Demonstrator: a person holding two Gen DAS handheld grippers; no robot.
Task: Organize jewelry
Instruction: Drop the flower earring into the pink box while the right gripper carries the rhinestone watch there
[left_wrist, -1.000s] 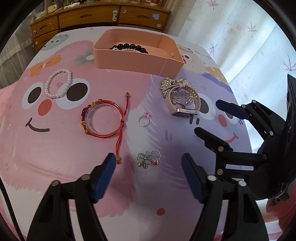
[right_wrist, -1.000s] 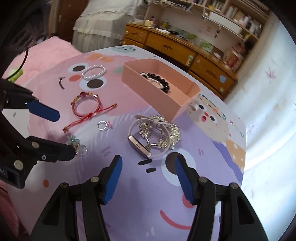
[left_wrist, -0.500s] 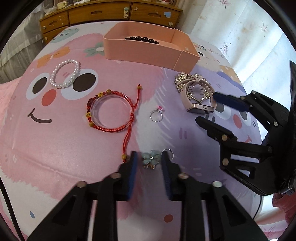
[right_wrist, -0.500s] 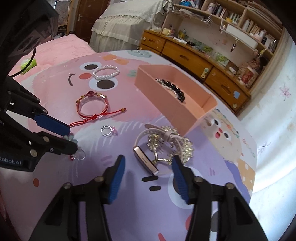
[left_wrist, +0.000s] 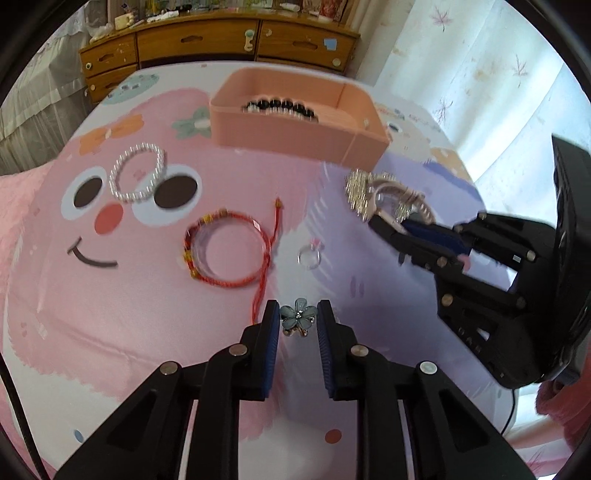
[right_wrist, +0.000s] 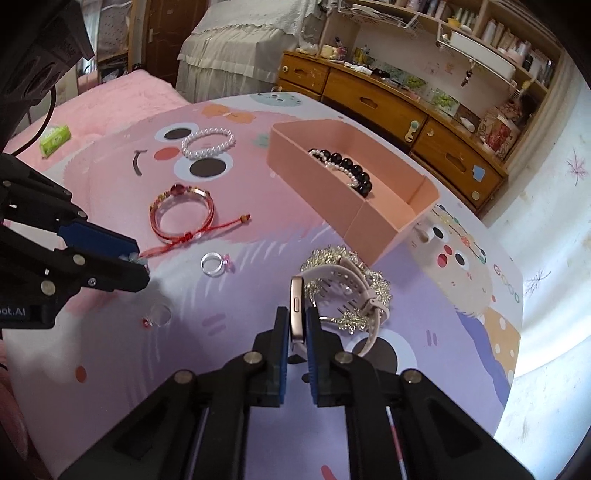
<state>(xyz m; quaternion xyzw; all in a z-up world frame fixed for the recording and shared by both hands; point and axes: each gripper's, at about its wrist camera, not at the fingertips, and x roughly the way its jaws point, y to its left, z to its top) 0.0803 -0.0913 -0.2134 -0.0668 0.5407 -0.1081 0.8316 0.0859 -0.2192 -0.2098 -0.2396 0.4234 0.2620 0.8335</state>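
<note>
Both grabs on: left gripper (left_wrist: 297, 323) pinches the small blue flower clip (left_wrist: 298, 315), probably brittle. Right gripper (right_wrist: 297, 325), jaws just closed, clamps the watch (right_wrist: 297, 310) by its stiff case, floppy strap trailing near the pink box (right_wrist: 388, 218).

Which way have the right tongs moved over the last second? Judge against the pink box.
Yes, moved: the right tongs edged toward the pink box, onto the watch; their jaws have just been closing, on its face.
</note>
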